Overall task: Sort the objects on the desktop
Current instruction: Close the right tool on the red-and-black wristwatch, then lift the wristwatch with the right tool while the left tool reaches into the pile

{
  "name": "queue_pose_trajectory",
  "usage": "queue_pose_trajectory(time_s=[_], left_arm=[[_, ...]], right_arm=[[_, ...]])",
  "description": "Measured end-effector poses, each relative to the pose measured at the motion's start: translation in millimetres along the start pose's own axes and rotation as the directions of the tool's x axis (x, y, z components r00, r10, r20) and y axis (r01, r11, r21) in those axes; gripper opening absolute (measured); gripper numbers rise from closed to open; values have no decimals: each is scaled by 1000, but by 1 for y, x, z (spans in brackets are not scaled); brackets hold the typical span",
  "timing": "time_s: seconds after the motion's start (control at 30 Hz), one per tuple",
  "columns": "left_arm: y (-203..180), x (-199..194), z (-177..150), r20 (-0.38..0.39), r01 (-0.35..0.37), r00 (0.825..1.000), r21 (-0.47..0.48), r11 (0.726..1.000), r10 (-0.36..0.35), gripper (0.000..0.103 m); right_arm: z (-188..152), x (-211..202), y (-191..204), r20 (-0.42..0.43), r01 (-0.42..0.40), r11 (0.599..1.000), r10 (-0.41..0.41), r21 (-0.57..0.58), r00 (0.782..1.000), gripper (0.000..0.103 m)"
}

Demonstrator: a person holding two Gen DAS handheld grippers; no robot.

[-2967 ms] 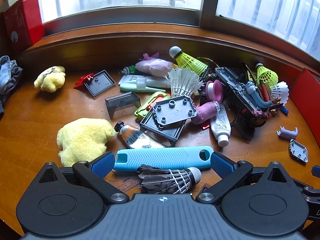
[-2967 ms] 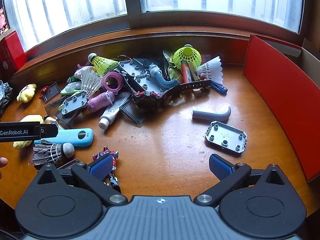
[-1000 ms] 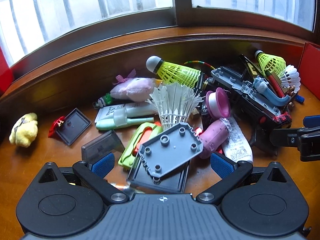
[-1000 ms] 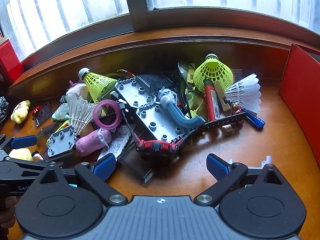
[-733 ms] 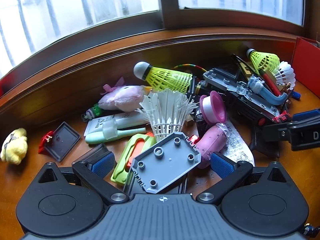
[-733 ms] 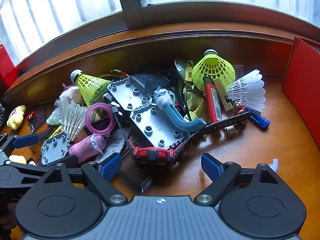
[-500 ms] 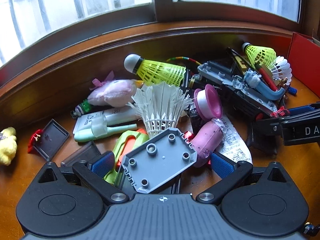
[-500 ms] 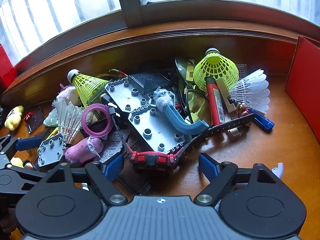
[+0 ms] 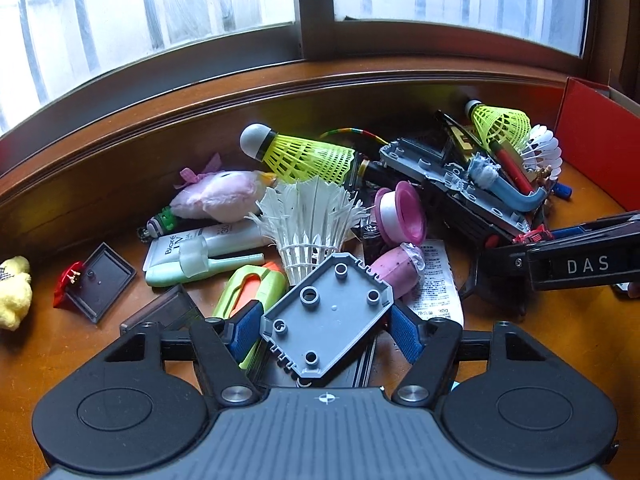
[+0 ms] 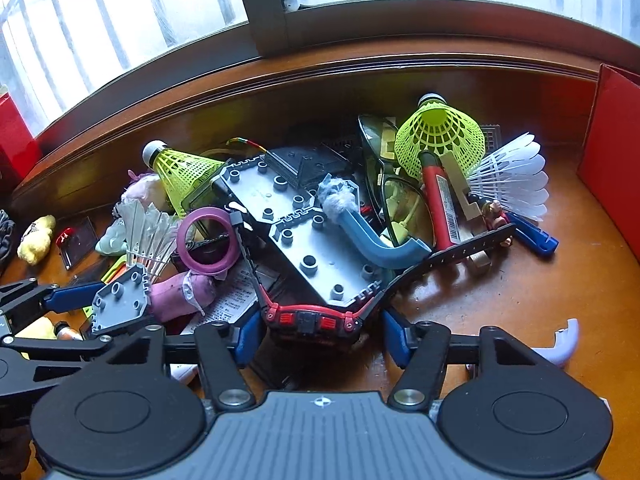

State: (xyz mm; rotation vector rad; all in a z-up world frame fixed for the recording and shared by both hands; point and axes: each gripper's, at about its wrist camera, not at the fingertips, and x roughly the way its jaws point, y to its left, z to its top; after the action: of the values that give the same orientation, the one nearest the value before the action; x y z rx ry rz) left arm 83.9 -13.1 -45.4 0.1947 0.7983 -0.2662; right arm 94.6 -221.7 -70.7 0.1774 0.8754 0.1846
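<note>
Grey plate (image 9: pixel 328 312) between spread left gripper (image 9: pixel 326 326); spread right gripper (image 10: pixel 320 334) alone shows red watch (image 10: pixel 310 320).

My wooden bench (image 9: pixel 560 332) carried a cluttered pile; a yellow plush (image 9: pixel 14 292) lay far left, a dark tray (image 9: pixel 100 280) just right of it.

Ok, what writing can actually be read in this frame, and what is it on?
"Bioré UV": white tube by the feather shuttlecock.
"DAS": label on the right tongs, cut off at the frame edge.
"30g": bottom of the printed paper sachet; its other print is too small to read.
Red pen: label unreadable.
</note>
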Motion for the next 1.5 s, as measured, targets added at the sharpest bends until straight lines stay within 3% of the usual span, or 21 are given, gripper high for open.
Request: queue_pose_trajectory(time_s=[0.83,0.9,0.97,1.1,1.27,1.5], left_arm=[[-4,12,-11,-35,41,999,32,999,-40,69],[-4,11,-11,-29,43,999,34,998,-42,65],[-3,11,-10,-23,36,999,36,999,-35,51],[2,8,-8,-19,67,998,14,998,-67,45],[3,-2,-8,7,90,996,22,996,-90,30],[-1,-16,-12,29,128,991,28,991,-128,29]], right_arm=[[-18,-12,2,6,34,999,-34,0,999,64],[-18,-12,3,8,43,999,-43,-10,999,64],[-19,-12,4,10,51,999,-51,-19,999,64],[-19,-12,6,14,68,997,-67,-30,998,63],[-23,-17,7,19,80,997,-80,-5,997,61],[-32,-42,18,78,90,995,-86,-39,993,60]])
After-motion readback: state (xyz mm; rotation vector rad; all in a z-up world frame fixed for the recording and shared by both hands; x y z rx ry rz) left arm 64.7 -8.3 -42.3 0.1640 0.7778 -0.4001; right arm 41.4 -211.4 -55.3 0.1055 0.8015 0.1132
